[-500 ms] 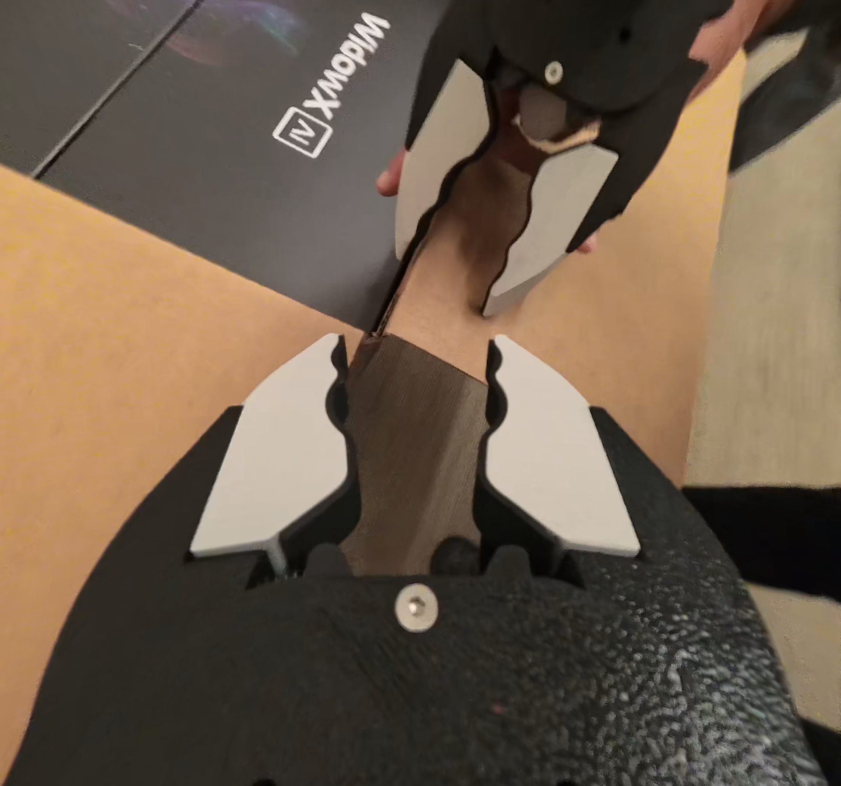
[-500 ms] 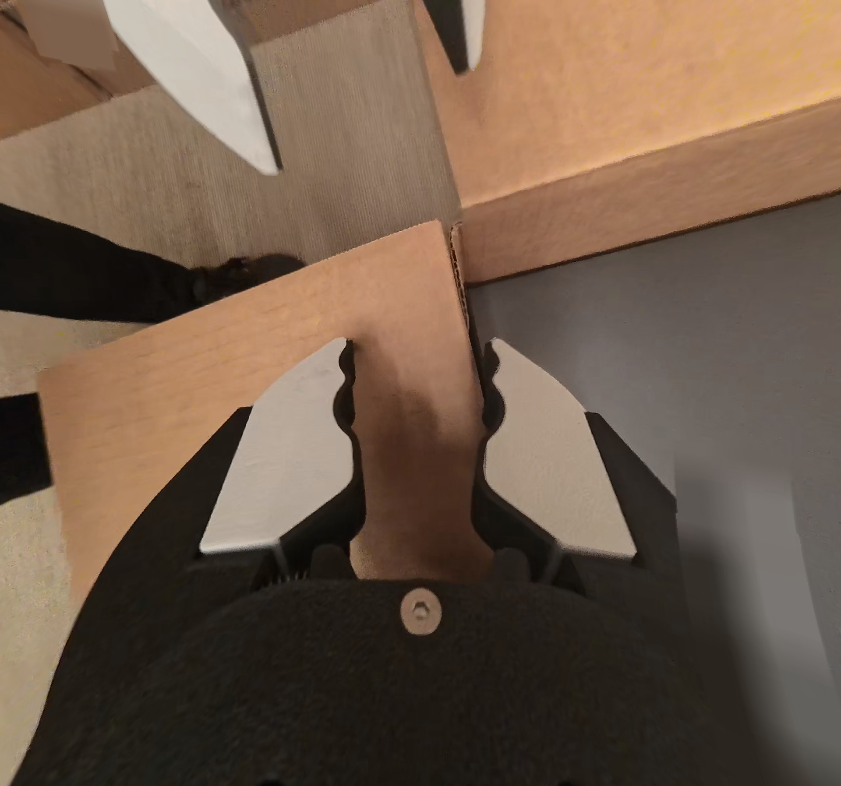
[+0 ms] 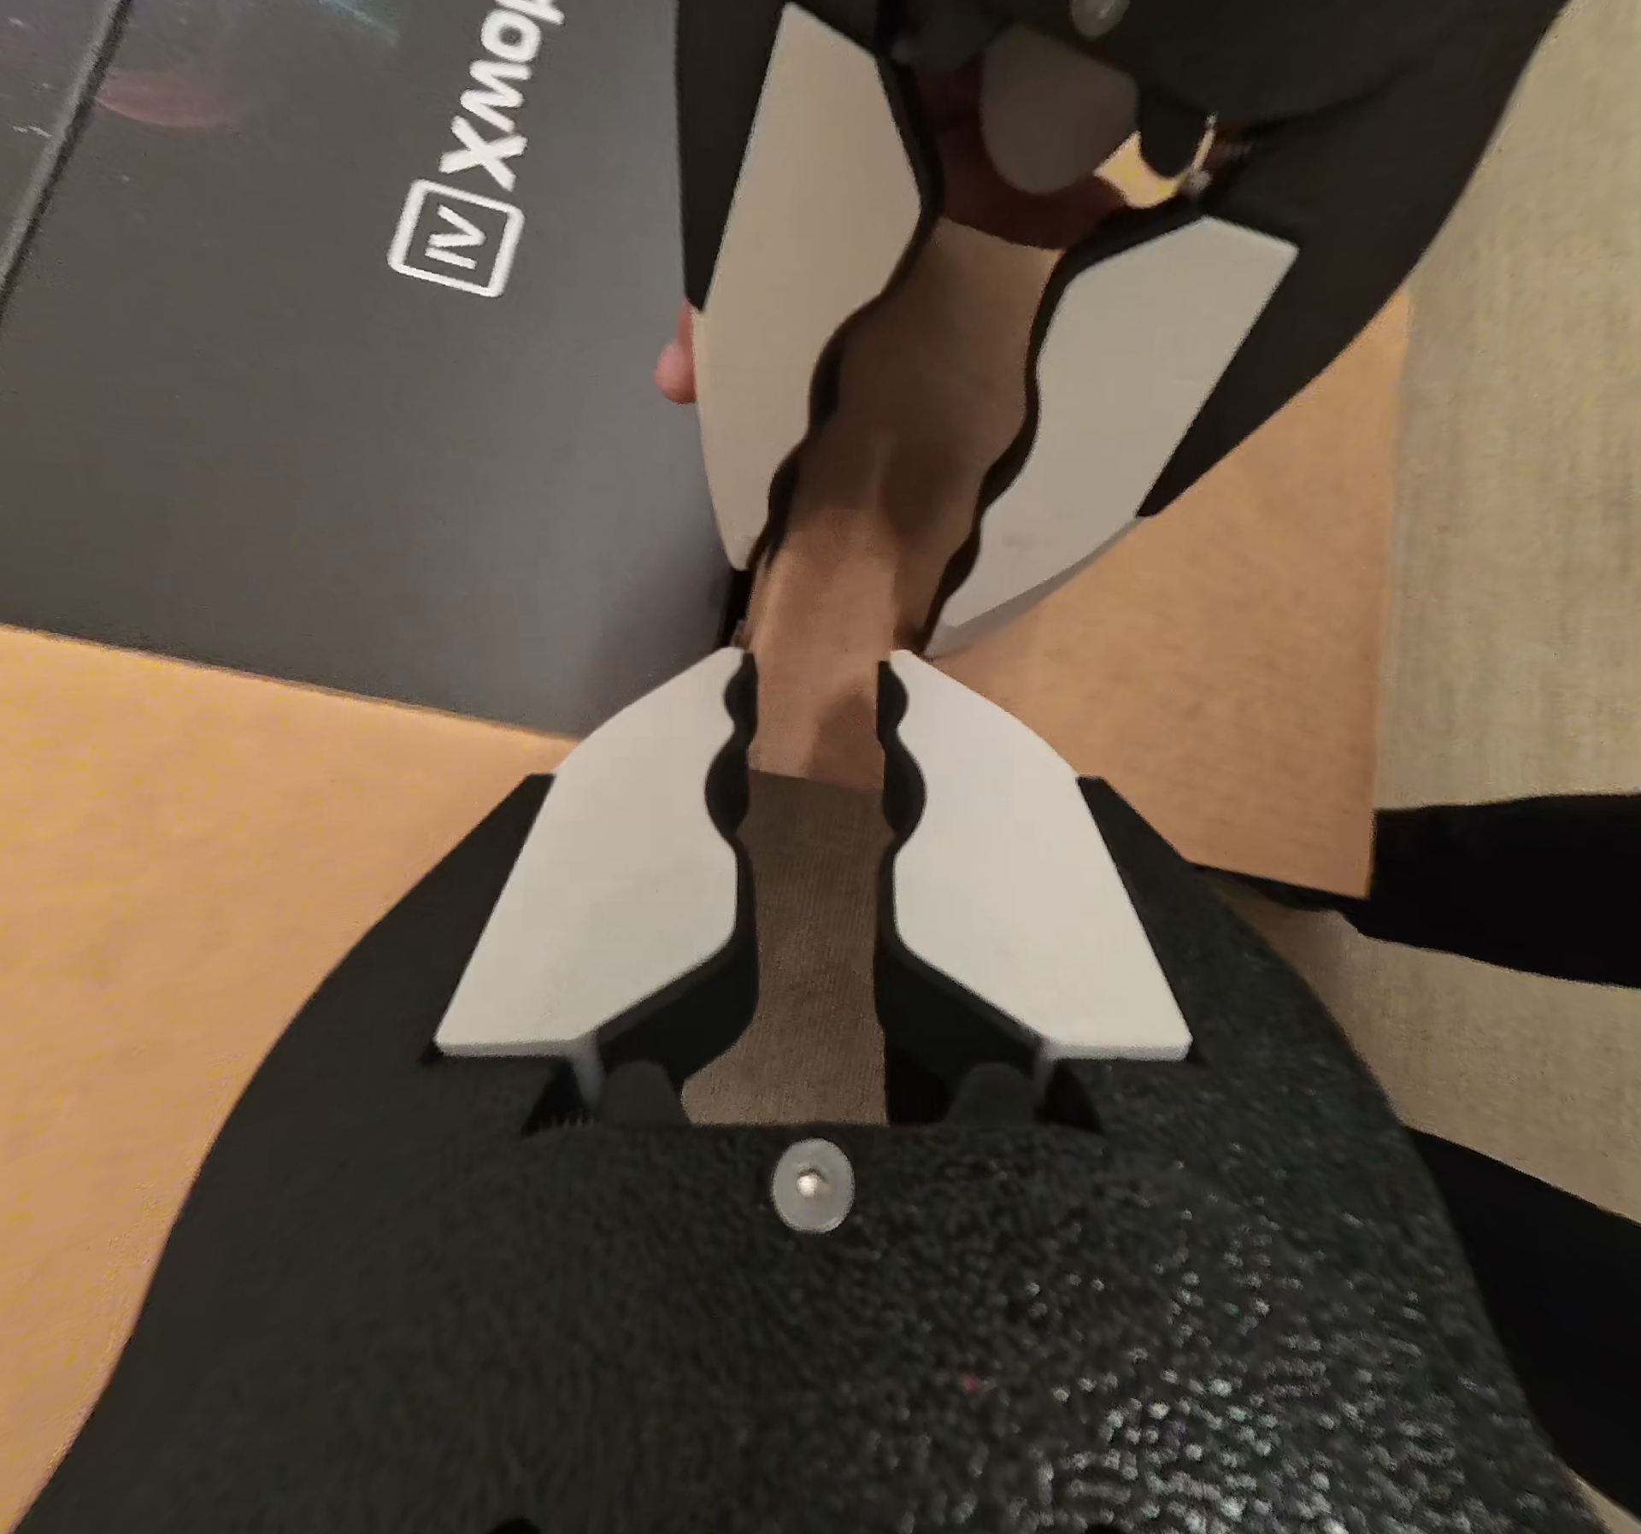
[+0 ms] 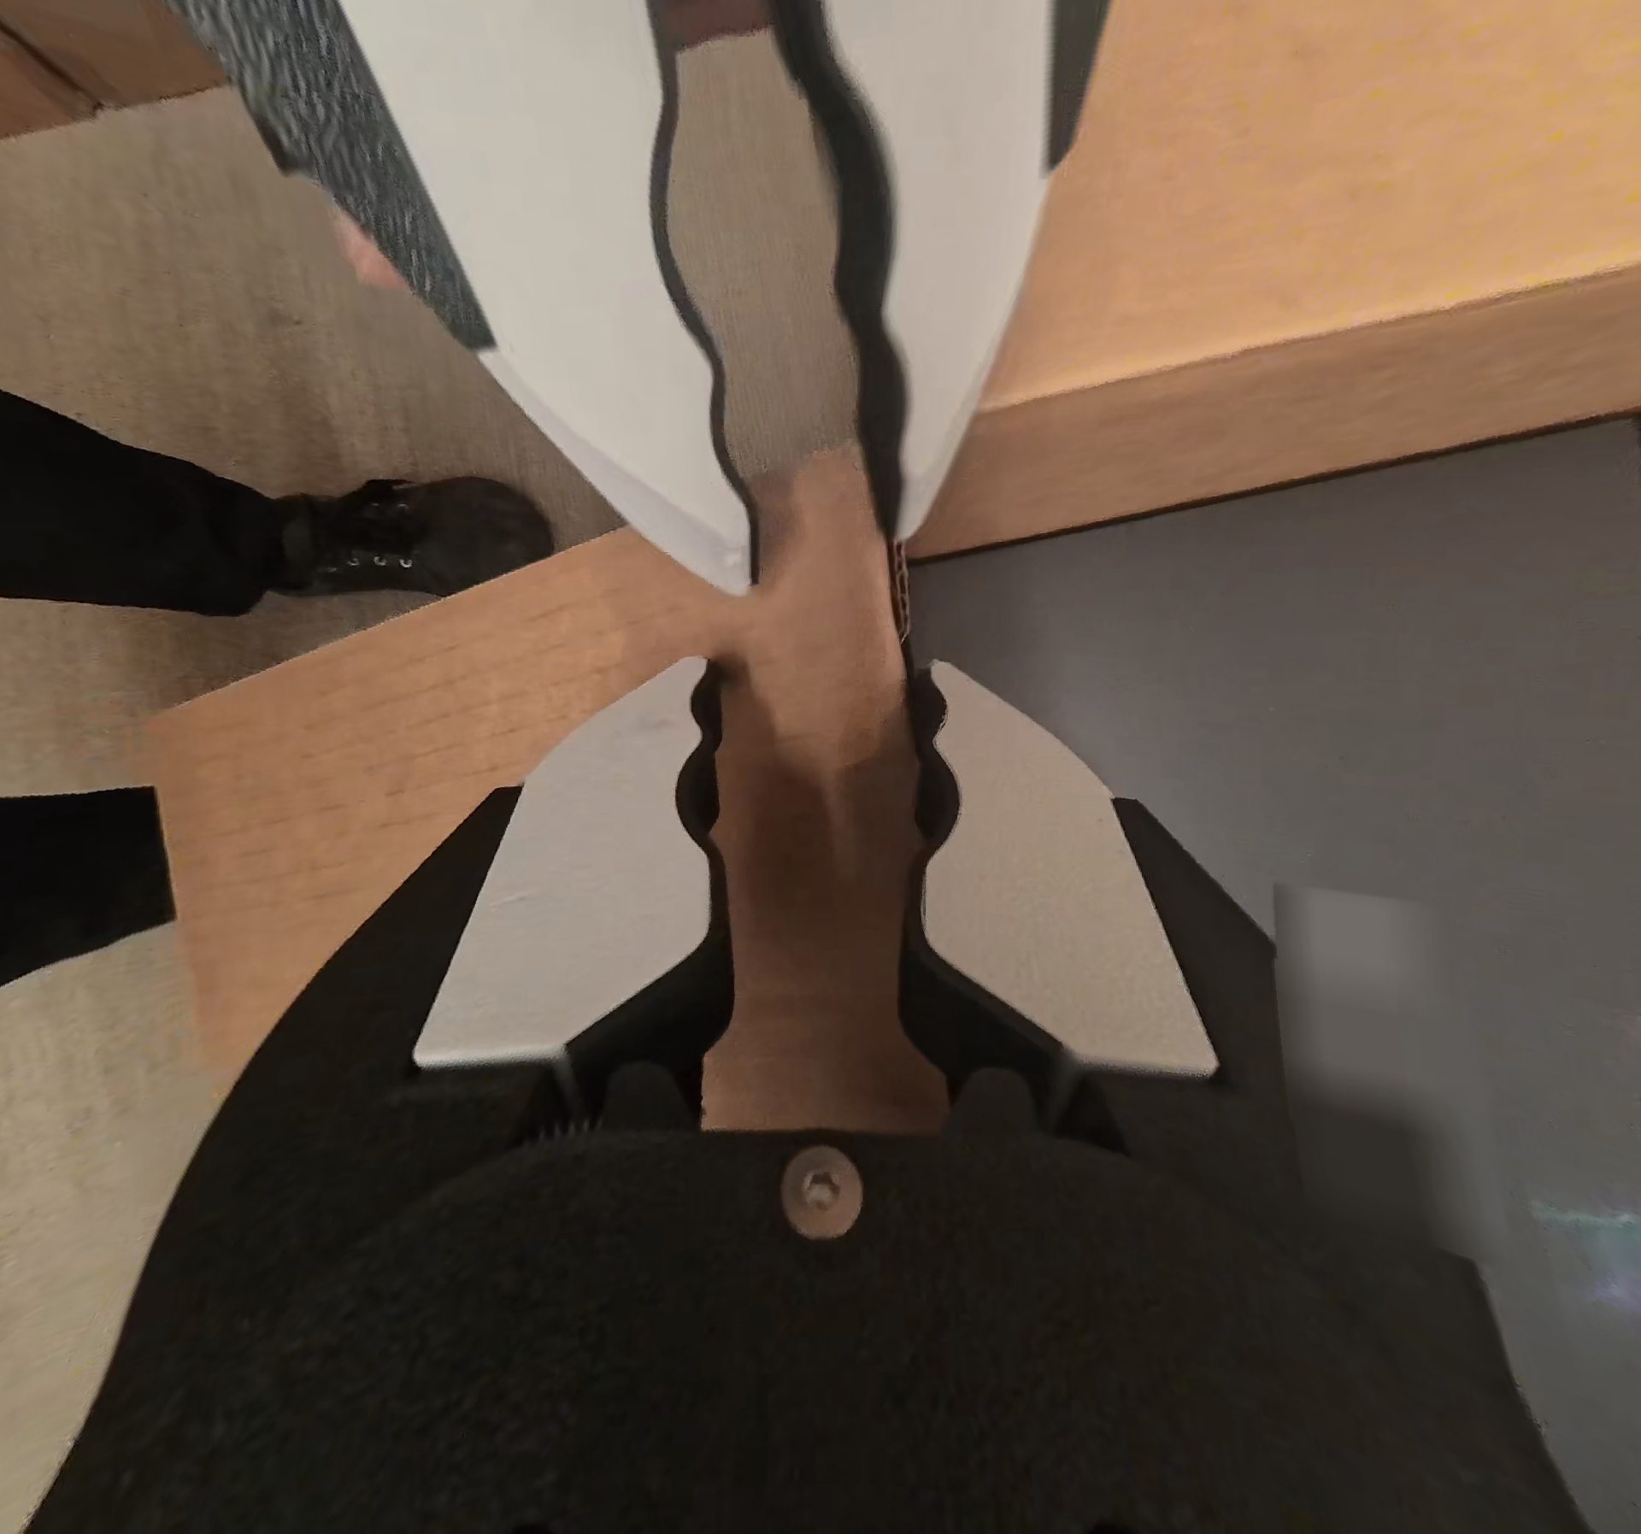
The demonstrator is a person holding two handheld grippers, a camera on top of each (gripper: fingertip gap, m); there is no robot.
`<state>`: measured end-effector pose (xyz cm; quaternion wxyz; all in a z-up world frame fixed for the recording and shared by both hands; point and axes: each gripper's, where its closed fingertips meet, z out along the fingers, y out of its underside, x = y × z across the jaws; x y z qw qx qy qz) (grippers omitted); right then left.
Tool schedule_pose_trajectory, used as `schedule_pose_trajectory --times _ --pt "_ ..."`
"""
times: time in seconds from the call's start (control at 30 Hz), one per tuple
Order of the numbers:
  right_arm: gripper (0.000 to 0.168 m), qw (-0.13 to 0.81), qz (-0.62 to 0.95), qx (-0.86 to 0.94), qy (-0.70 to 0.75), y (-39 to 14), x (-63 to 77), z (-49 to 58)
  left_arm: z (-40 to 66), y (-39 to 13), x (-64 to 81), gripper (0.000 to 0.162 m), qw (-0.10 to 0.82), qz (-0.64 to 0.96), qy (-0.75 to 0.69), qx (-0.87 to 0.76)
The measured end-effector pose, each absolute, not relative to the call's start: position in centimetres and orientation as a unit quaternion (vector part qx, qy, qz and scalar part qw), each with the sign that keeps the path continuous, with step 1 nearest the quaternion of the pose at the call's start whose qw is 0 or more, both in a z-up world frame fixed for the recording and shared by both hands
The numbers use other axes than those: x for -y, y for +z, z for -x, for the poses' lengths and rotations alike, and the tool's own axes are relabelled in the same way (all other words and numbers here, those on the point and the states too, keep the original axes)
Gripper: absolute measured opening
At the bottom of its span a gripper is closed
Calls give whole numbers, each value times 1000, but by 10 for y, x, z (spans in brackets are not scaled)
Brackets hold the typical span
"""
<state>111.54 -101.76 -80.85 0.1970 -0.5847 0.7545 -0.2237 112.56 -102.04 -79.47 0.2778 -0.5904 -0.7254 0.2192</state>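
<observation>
A: Cardboard at far L, wide flap (image 3: 178, 914), then dark printed box (image 3: 311, 470) hemmed in by flap edges. Open carpet (image 3: 1510, 515) off to R.
B: Tongs?
A: L gripper (image 3: 817, 674) part open, empty, tips over near edge of small flap (image 3: 1154, 692). R gripper (image 3: 844, 595) opposite, nearly tip to tip, approx same gap, empty, above same flap by box corner. Contact: can't tell.
B: Flap itself?
A: Plain tan corrugated, jutting out over carpet.
</observation>
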Motion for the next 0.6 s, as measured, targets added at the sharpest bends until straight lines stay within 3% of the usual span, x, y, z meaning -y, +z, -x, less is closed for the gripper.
schedule_pose_trajectory --times 0.2,0.43,0.6 --pt "42 176 566 -763 -257 -803 1017 -1115 -1127 -795 1029 6 282 540 241 755" --pt "39 199 517 -788 -266 -797 1024 -1114 -1127 -793 1034 4 264 550 250 752" --pt "18 195 387 -823 -368 -761 1030 -1093 -1134 -763 1049 0 247 474 332 777"
